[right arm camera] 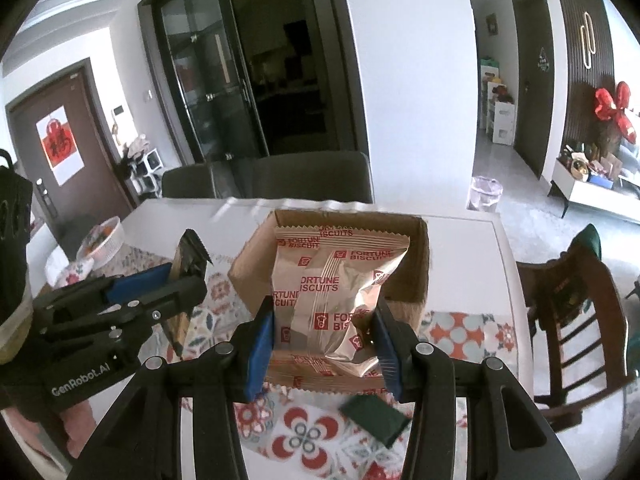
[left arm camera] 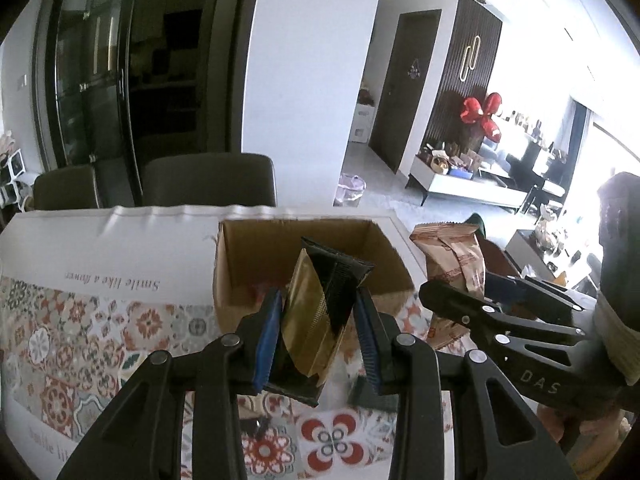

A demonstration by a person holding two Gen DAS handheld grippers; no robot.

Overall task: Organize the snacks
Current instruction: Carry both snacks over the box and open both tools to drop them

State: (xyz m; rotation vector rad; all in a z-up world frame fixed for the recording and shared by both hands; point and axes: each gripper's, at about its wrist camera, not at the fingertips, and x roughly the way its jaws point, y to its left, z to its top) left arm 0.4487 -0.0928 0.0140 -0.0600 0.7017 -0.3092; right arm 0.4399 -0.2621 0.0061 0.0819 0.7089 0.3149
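Left hand-held gripper [left arm camera: 316,332]: clamped on a black-and-gold snack packet [left arm camera: 320,312], blue pads pressing both of its sides; the packet stands roughly upright, held above the patterned cloth and just in front of the cardboard box [left arm camera: 240,264].
Right hand-held gripper [right arm camera: 326,340]: clamped on a Fortune Biscuits bag [right arm camera: 332,292], a tan foil pouch with red lettering, crumpled on its right side where the pad bites in.
Biscuit bag position: raised off the surface, in front of the box opening, its serrated top edge level with the far wall of the box in the right wrist view.
Cardboard box: open-topped, brown, standing on the surface at the far edge of the floral cloth [right arm camera: 308,440]; something reddish shows low inside it, too hidden to name.
Grippers together: side by side, near each other, both facing the box; each shows in the other's camera.
Dark green packet [right arm camera: 374,420]: flat on the cloth, below the right gripper.
Surface [right arm camera: 472,232]: white, with the tile-pattern cloth laid over the near part.
Far left of surface: a white bowl [right arm camera: 102,240], contents unclear.
Beyond the surface: two dark chair backs [left arm camera: 208,180].
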